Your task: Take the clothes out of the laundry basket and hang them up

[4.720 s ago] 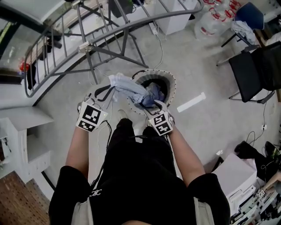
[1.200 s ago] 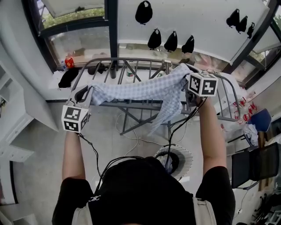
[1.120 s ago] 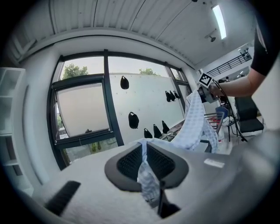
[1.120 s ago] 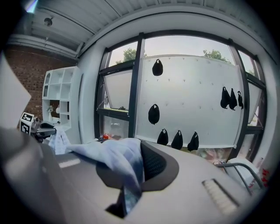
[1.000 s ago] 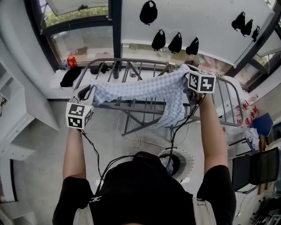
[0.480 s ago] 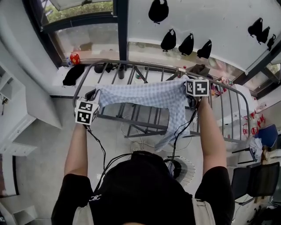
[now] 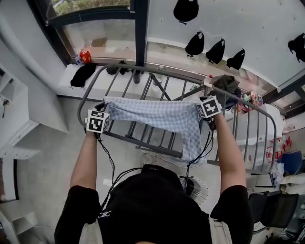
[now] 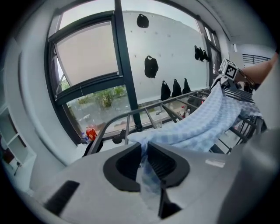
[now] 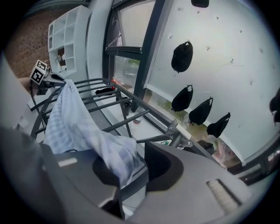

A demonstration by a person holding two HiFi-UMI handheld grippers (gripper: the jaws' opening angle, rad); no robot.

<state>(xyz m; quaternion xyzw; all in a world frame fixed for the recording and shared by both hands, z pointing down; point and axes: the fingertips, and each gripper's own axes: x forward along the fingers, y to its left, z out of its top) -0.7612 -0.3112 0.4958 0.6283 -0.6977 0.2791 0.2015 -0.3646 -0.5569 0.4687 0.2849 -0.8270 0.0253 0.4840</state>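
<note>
Left hand-held gripper (image 8: 145, 153) pinches one end of the checked garment (image 7: 157, 114), jaws just easing open; right hand-held gripper (image 9: 138, 168), jaws just parted, has its end loose between them. Garment spans the drying rack's (image 7: 140, 143) near edge.

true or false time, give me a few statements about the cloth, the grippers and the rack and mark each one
1. The checked cloth is stretched between the two grippers above the drying rack. True.
2. The left gripper is wide open with nothing in it. False: its jaws are closed on a corner of the cloth.
3. No cloth reaches the right gripper. False: the cloth's other end lies between its jaws, which have just been opening.
4. Dark objects hang on the white wall beyond the rack. True.
5. The laundry basket sits on top of the rack. False: it stands on the floor, close to the person.
</note>
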